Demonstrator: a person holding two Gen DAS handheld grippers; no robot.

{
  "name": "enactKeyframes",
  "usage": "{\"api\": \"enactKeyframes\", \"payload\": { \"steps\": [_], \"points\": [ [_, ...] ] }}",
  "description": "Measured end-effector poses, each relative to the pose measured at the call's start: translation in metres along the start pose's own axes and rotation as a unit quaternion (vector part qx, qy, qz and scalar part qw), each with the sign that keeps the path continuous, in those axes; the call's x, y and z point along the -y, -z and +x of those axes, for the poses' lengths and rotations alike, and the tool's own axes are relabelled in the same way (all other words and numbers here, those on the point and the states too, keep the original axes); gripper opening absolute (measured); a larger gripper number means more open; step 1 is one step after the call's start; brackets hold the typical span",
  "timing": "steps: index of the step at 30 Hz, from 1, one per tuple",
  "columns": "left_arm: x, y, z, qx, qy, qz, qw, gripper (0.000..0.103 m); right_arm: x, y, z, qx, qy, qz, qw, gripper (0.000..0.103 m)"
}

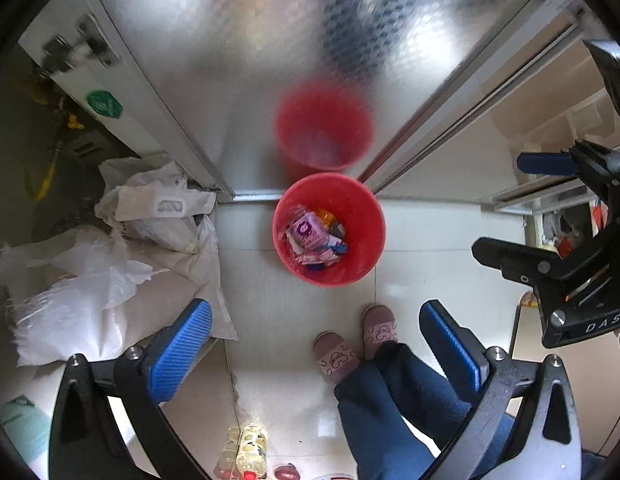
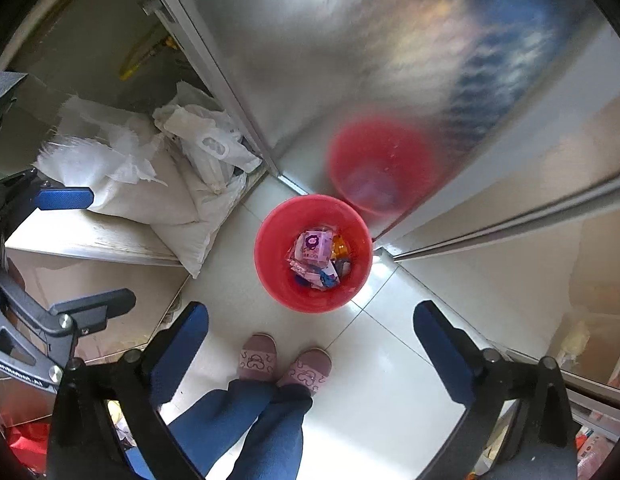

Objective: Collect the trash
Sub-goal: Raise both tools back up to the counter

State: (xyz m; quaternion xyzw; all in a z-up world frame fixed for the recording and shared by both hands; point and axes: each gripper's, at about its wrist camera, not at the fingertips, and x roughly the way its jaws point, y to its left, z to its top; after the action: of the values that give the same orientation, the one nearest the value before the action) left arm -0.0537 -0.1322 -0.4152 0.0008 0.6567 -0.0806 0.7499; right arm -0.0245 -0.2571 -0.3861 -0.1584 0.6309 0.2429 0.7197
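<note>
A red bin (image 1: 360, 204) stands on the white tile floor against a shiny metal door; it also shows in the right wrist view (image 2: 277, 280). It holds pink and purple wrappers (image 1: 310, 234) and other scraps (image 2: 314, 252). My left gripper (image 1: 316, 340) is open and empty, high above the floor in front of the bin. My right gripper (image 2: 310, 340) is open and empty too, also high above the floor. The right gripper also shows at the right edge of the left wrist view (image 1: 522, 208), and the left gripper at the left edge of the right wrist view (image 2: 93, 248).
The metal door (image 1: 249, 60) mirrors the bin. White sacks and plastic bags (image 1: 121, 248) are piled on a low ledge at the left. The person's slippered feet (image 1: 354, 344) stand just before the bin. An oil bottle (image 1: 249, 448) stands on the floor near the bottom edge.
</note>
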Motion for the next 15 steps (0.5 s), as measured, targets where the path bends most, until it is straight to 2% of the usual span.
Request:
{"api": "enactKeyframes", "payload": {
  "steps": [10, 15],
  "points": [
    [0.034, 0.005, -0.108, 0.043, -0.009, -0.016, 0.9989, 0.103, -0.007, 0.015, -0.100, 0.040, 0.000, -0.026, 0.999, 0.102],
    [0.042, 0.007, -0.155, 0.063, -0.007, -0.033, 0.9974, 0.103, -0.006, 0.019, -0.146, 0.060, -0.012, -0.011, 0.998, 0.102]
  ]
}}
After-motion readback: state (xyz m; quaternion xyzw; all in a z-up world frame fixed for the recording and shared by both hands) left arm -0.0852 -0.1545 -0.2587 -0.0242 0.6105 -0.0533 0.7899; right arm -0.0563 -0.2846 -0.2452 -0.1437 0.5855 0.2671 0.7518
